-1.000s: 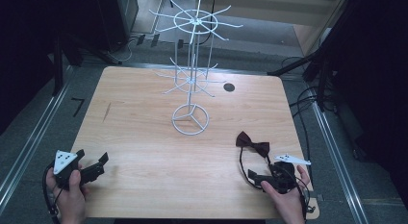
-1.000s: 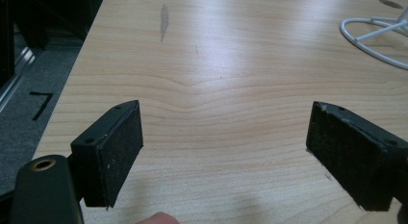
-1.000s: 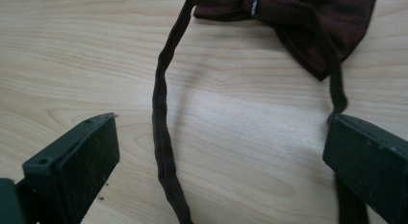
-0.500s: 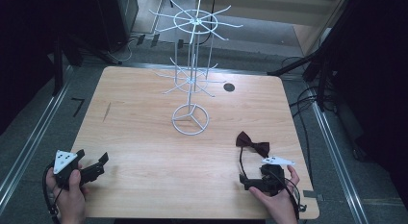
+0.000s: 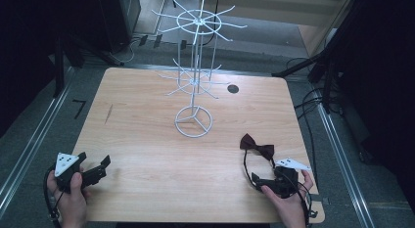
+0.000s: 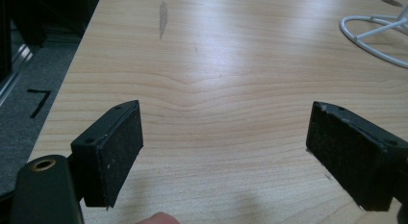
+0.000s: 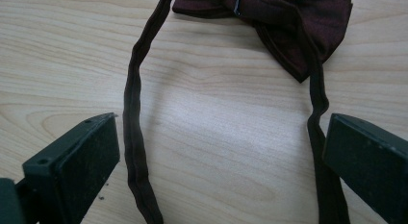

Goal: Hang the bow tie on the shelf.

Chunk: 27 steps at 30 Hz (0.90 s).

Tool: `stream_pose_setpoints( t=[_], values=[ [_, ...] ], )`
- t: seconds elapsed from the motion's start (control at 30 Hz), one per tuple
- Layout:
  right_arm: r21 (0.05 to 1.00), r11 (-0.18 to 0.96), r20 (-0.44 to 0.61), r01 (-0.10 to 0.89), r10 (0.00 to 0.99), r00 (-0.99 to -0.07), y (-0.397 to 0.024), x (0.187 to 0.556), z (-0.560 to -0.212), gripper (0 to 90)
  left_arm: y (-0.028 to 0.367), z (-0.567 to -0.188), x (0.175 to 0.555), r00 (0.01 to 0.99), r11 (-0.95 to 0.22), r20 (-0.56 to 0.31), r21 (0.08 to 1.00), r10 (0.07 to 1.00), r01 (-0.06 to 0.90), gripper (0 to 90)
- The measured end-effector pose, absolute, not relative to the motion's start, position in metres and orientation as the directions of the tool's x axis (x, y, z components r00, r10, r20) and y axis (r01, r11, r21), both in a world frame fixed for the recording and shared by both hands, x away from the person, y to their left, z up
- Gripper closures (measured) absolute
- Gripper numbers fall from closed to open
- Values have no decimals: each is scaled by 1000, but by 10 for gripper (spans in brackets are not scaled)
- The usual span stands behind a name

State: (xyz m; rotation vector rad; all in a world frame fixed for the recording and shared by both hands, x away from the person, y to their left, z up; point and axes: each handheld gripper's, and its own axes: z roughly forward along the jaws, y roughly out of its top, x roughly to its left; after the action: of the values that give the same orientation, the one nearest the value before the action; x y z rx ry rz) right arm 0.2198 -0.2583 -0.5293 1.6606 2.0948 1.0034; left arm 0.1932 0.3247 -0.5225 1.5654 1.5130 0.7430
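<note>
Right gripper view is showing the right gripper (image 7: 221, 171) with jaws wide apart, both runs of the bow tie (image 7: 288, 27) strap (image 7: 132, 137) lying between them; the high view is only showing the right gripper (image 5: 274, 181) just behind the tie. Left gripper (image 6: 226, 156) is sitting low over bare table (image 6: 231, 65), jaws spread, gripping nothing, wire stand (image 6: 375, 34) base far ahead-right. The person's hands are holding both at the near edge. Tie top is cut off.
</note>
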Motion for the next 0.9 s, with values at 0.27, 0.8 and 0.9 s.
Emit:
stream_pose_setpoints(
  t=[0.27, 0.8, 0.9],
  values=[
    [645, 94, 232, 759, 921, -312, -257, 222, -535, 0, 325, -523, 193, 105, 56, -126, 861, 987, 505, 134],
    [660, 150, 184, 736, 918, -351, -249, 220, -533, 0, 325, -523, 194, 105, 57, -127, 860, 986, 507, 134],
    [672, 158, 133, 723, 935, -329, -250, 219, -533, 0, 325, -523, 194, 104, 60, -129, 861, 986, 505, 134]
  ],
)
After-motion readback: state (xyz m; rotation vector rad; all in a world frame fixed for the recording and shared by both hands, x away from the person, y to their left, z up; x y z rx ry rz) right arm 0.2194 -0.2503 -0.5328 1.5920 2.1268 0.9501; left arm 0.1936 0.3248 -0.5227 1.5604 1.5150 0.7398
